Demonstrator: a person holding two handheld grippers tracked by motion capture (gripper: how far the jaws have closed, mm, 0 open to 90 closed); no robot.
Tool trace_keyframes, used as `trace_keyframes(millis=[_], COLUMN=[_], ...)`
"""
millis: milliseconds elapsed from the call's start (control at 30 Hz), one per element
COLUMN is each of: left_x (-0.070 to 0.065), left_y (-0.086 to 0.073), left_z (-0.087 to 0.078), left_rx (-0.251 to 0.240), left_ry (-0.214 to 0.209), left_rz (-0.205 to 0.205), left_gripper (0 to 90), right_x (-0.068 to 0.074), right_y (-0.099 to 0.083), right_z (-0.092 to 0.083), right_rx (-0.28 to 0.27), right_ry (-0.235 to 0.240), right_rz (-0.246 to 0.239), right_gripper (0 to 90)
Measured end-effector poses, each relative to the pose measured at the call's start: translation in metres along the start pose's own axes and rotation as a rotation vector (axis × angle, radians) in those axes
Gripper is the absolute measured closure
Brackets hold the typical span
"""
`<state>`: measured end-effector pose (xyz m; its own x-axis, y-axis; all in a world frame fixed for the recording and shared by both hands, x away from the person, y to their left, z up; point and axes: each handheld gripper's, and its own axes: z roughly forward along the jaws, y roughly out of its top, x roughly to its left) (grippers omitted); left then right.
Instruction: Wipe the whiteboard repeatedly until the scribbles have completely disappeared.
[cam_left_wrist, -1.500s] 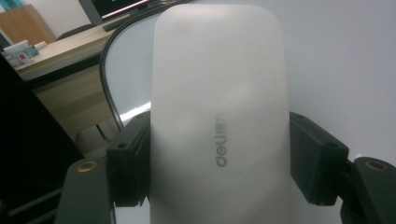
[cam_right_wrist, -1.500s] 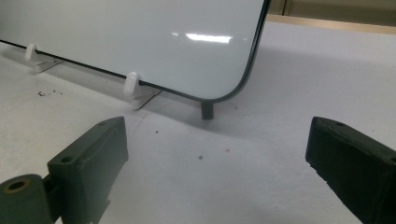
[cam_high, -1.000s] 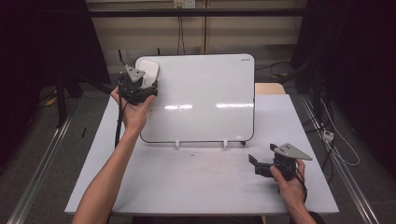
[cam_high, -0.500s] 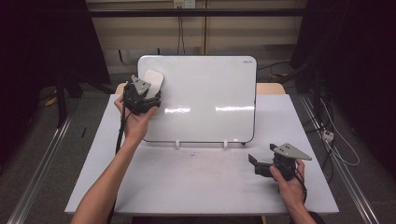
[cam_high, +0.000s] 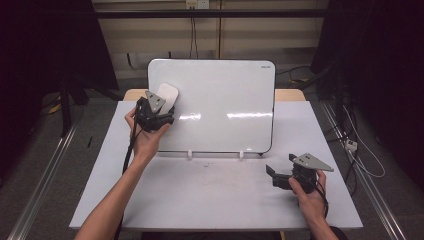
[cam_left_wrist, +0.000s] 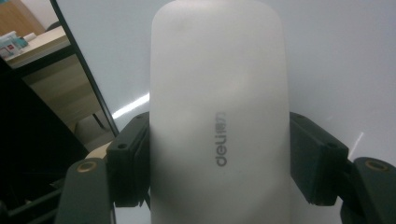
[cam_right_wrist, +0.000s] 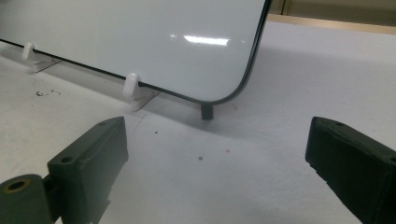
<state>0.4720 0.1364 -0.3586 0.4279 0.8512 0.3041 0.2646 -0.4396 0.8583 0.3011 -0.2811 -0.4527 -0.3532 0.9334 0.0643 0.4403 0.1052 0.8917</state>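
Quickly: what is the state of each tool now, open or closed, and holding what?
Left tool: closed on the white eraser, against the whiteboard.
Right tool: open, holding nothing, low over the table.

Overhead light streaks glare across the whiteboard (cam_high: 220, 110), which casts a soft shadow behind its lower corner; beyond it the room falls dark. The close-up eraser (cam_left_wrist: 217, 116) blurs, washed pale.

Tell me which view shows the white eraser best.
The left gripper view: the eraser is close up between the left gripper pads, its printed logo legible. In the high view it is a small white shape against the whiteboard.
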Motion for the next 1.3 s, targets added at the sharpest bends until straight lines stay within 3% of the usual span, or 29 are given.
trace_keyframes(millis=[133, 333, 633, 967, 1133, 1300], left_x=[0.006, 0.019, 0.034, 0.027, 0.017, 0.001], left_y=[0.012, 0.030, 0.055, 0.052, 0.048, 0.035], left_z=[0.002, 0.008, 0.014, 0.015, 0.015, 0.013], left_rx=[0.010, 0.005, 0.004, -0.005, -0.014, -0.024], left_ry=[-0.004, -0.002, 0.018, 0.039, 0.029, 0.006], left_rz=[0.011, -0.015, -0.010, 0.011, 0.027, 0.074], left_gripper=[31.2, 31.2, 31.2, 31.2, 31.1, 31.1], right_x=[0.000, 0.000, -0.001, 0.000, 0.000, 0.000], right_y=[0.000, 0.000, 0.000, 0.000, 0.000, 0.000], right_z=[0.000, 0.000, -0.001, 0.000, 0.000, 0.000], right_rx=[0.000, 0.001, 0.001, 0.000, 0.001, -0.001], right_ry=[0.000, 0.003, 0.006, 0.004, 0.000, 0.003], right_rz=[-0.001, -0.001, -0.001, -0.004, -0.006, -0.003], right_gripper=[5.8, 5.8, 5.8, 5.8, 5.9, 5.8])
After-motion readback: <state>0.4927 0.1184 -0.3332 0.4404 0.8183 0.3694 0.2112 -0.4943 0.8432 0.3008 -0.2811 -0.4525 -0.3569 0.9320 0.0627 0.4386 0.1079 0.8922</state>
